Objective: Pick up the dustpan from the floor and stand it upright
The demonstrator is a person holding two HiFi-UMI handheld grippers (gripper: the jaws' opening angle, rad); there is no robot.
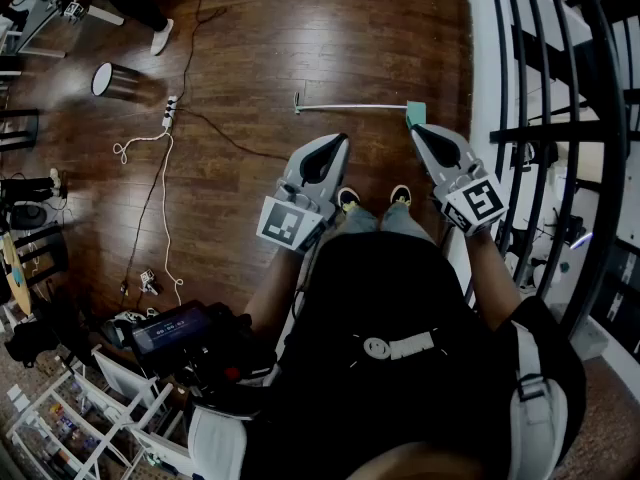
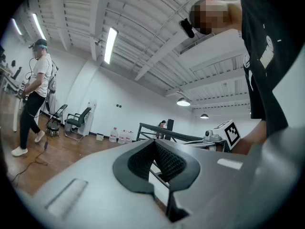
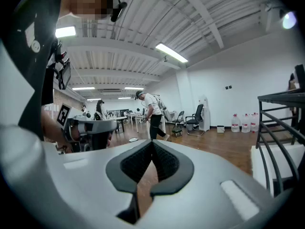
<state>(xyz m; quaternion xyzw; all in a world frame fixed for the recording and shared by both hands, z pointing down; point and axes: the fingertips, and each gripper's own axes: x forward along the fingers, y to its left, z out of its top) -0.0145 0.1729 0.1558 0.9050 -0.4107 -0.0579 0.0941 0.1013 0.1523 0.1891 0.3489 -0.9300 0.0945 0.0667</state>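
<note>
The dustpan lies flat on the wooden floor in the head view, its long white handle point(image 1: 350, 106) running left from the small teal pan point(image 1: 416, 114). My left gripper point(image 1: 338, 140) is held above the floor just this side of the handle, shut and holding nothing. My right gripper point(image 1: 420, 130) is also shut and holds nothing, its tip close beside the teal pan in the picture. Both point roughly level into the room. In the left gripper view the left gripper point(image 2: 155, 142) has its pads together. So does the right gripper point(image 3: 152, 142) in its own view. Neither gripper view shows the dustpan.
A black stair railing point(image 1: 560, 118) and a white ledge run along the right. A power strip point(image 1: 170, 113) with cables and a tipped round bin point(image 1: 118, 80) lie on the floor to the left. A person point(image 3: 150, 113) walks farther off. A white rack point(image 1: 100, 408) stands at the lower left.
</note>
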